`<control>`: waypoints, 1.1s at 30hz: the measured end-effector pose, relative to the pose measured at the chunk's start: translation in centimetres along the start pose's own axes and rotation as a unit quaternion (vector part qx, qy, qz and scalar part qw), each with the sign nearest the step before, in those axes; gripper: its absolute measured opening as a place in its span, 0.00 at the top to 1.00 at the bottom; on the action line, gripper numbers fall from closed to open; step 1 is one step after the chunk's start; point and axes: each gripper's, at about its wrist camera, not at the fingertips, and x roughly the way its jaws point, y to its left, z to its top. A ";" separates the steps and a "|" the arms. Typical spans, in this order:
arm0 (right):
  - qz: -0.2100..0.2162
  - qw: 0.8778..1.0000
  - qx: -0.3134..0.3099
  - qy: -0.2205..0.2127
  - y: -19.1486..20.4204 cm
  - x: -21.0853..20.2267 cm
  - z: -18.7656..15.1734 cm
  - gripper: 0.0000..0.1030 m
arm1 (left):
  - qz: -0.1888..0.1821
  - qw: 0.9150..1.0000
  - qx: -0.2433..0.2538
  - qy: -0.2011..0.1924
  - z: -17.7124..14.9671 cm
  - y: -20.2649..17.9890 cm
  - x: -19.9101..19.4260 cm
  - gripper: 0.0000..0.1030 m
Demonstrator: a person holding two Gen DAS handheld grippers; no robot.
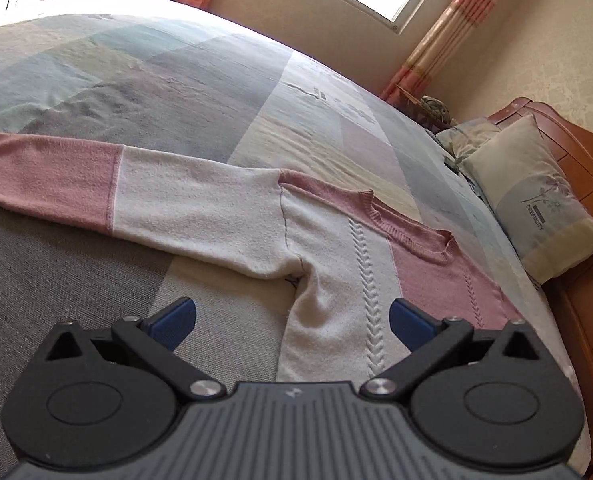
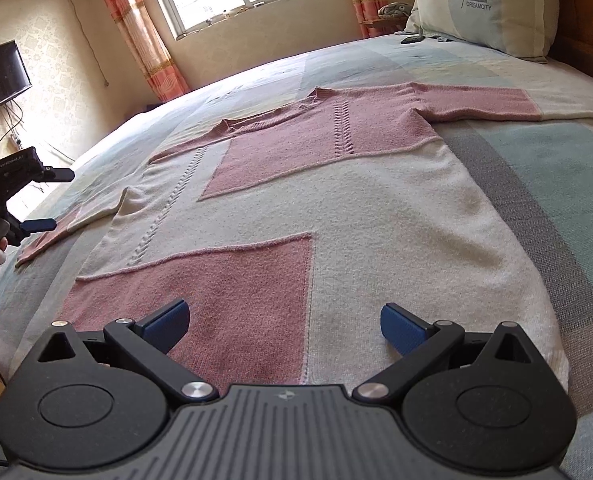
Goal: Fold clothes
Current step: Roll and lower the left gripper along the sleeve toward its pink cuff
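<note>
The pink-and-cream knitted sweater (image 2: 296,208) lies spread flat on the patchwork bed (image 2: 536,168) — sleeves out, ready for folding; left claw (image 1: 292,320) and right claw (image 2: 284,322) gape wide, empty.

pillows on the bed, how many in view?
2. A pale pillow printed DREAMCITY leans against the wooden headboard, beyond the sweater. A second floral one lies partly hidden behind it toward the window wall. More may be out of view.
</note>
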 end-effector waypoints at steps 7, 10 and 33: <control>0.008 0.998 -0.055 0.007 2.0 0.4 -0.4 0.00 | 0.005 0.998 -0.056 -0.017 0.0 3.9 3.2 0.01; 0.003 0.998 -0.063 0.012 2.2 0.8 -0.5 0.00 | -0.014 0.996 -0.082 -0.026 0.0 5.4 3.9 0.01; -0.006 0.988 -0.152 -0.006 6.1 1.0 -2.0 0.00 | -0.014 0.976 -0.197 -0.092 3.0 12.3 4.3 0.01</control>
